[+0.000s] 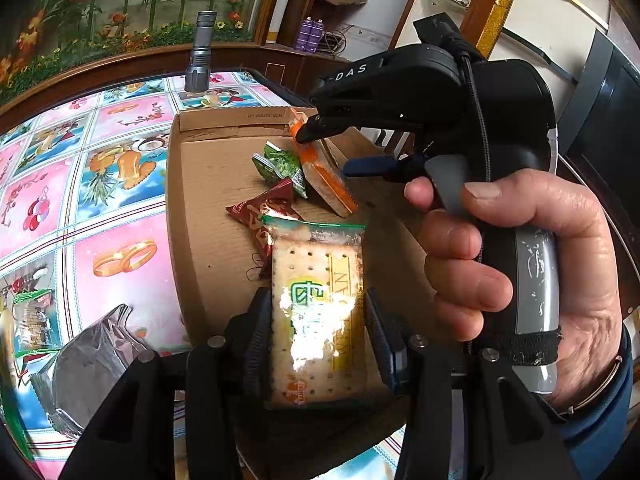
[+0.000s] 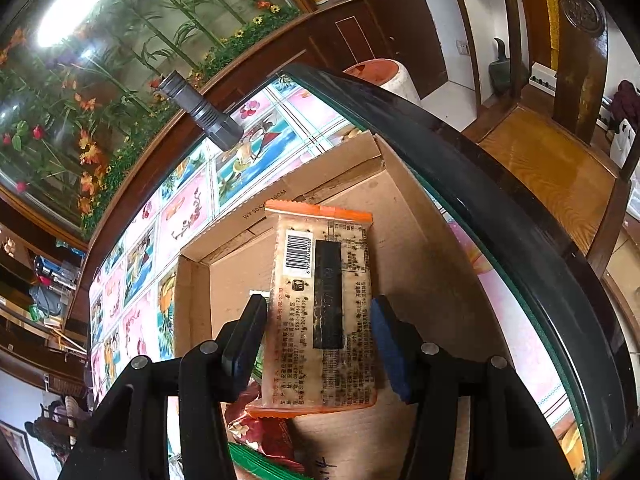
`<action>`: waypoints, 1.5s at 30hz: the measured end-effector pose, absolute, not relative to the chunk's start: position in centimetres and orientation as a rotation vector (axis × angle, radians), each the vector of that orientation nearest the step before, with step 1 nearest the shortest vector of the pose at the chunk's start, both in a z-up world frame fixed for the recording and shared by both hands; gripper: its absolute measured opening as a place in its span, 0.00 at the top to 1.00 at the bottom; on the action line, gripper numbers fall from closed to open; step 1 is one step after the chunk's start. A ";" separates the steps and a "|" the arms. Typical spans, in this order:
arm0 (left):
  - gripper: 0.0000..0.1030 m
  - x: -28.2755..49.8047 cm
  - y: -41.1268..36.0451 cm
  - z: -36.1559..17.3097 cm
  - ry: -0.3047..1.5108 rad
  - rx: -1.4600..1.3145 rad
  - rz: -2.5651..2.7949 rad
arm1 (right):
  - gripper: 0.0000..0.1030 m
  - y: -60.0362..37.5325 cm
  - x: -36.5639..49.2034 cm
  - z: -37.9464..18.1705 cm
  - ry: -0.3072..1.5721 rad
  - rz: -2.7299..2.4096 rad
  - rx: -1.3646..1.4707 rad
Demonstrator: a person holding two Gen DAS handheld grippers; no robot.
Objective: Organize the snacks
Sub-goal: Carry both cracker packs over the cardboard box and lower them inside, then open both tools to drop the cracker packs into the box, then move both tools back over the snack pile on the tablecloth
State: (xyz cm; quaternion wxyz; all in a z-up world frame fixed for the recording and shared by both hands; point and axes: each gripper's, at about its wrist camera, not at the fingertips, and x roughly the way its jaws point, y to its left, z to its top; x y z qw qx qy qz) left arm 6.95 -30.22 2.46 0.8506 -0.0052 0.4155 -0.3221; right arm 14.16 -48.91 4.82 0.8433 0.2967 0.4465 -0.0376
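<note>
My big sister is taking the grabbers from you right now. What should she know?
Left gripper: shut on the green-edged cracker pack, over the cardboard box.
Right gripper: its pads flank the orange-edged pack, low at the box's far side.
Done: a green packet and a dark red packet lie in the box.
Left: put both packs down, then fetch the silver packet on the table.
</note>
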 end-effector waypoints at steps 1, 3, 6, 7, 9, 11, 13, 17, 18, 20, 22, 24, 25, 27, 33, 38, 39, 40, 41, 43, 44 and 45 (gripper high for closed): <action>0.56 7.0 -30.2 2.5 0.875 -0.012 -0.679 | 0.44 -48.9 14.1 4.9 0.941 -0.077 0.626; 0.56 7.0 -30.2 2.5 0.874 -0.014 -0.678 | 0.44 -48.9 14.1 4.9 0.938 -0.073 0.627; 0.56 7.1 -30.0 2.6 0.874 -0.030 -0.687 | 0.44 -48.8 14.0 5.2 0.926 -0.062 0.628; 0.56 7.1 -29.9 2.7 0.866 -0.037 -0.691 | 0.44 -48.7 13.9 5.4 0.918 -0.055 0.629; 0.55 7.1 -29.7 3.1 0.855 -0.052 -0.705 | 0.44 -48.4 13.8 6.0 0.884 -0.020 0.632; 0.50 6.9 -29.4 3.7 0.842 -0.067 -0.727 | 0.44 -48.1 13.6 6.5 0.859 0.017 0.636; 0.48 6.6 -29.1 4.4 0.816 -0.071 -0.717 | 0.44 -47.5 13.4 7.2 0.823 0.058 0.626; 0.48 6.0 -28.1 5.7 0.778 -0.078 -0.698 | 0.44 -46.2 13.0 8.5 0.775 0.105 0.582; 0.47 5.8 -27.7 6.0 0.766 -0.076 -0.692 | 0.43 -45.9 12.9 8.6 0.768 0.117 0.573; 0.44 5.3 -26.9 6.6 0.739 -0.065 -0.666 | 0.43 -45.1 12.9 9.0 0.758 0.133 0.554; 0.44 5.0 -26.0 6.9 0.721 -0.062 -0.652 | 0.43 -44.3 13.0 9.1 0.760 0.151 0.532; 0.44 4.5 -25.1 7.1 0.713 -0.063 -0.642 | 0.43 -43.4 13.1 9.1 0.765 0.161 0.507; 0.44 4.3 -24.6 7.2 0.707 -0.062 -0.635 | 0.43 -42.9 13.1 9.1 0.769 0.166 0.494; 0.44 4.1 -23.7 7.3 0.704 -0.062 -0.619 | 0.43 -42.1 13.2 9.0 0.776 0.178 0.473; 0.43 3.0 -19.5 7.1 0.702 -0.048 -0.568 | 0.43 -38.8 13.0 9.2 0.780 0.241 0.393; 0.36 2.1 -12.4 6.9 0.689 -0.061 -0.516 | 0.43 -36.3 12.4 9.4 0.773 0.305 0.332; 0.36 2.1 -11.2 6.8 0.692 -0.069 -0.503 | 0.43 -35.7 12.2 9.4 0.768 0.315 0.316; 0.36 2.0 -9.1 6.7 0.697 -0.077 -0.495 | 0.43 -35.1 12.1 9.5 0.766 0.330 0.303; 0.36 2.0 -7.9 6.6 0.703 -0.081 -0.498 | 0.43 -34.5 12.0 9.5 0.764 0.352 0.291; 0.36 2.2 -5.0 6.0 0.738 -0.098 -0.503 | 0.43 -33.5 11.7 9.4 0.764 0.386 0.285; 0.36 2.3 -4.3 5.7 0.750 -0.106 -0.504 | 0.43 -33.0 11.6 9.4 0.768 0.406 0.282; 0.36 2.5 -3.5 5.3 0.763 -0.115 -0.502 | 0.43 -32.2 11.5 9.3 0.771 0.436 0.272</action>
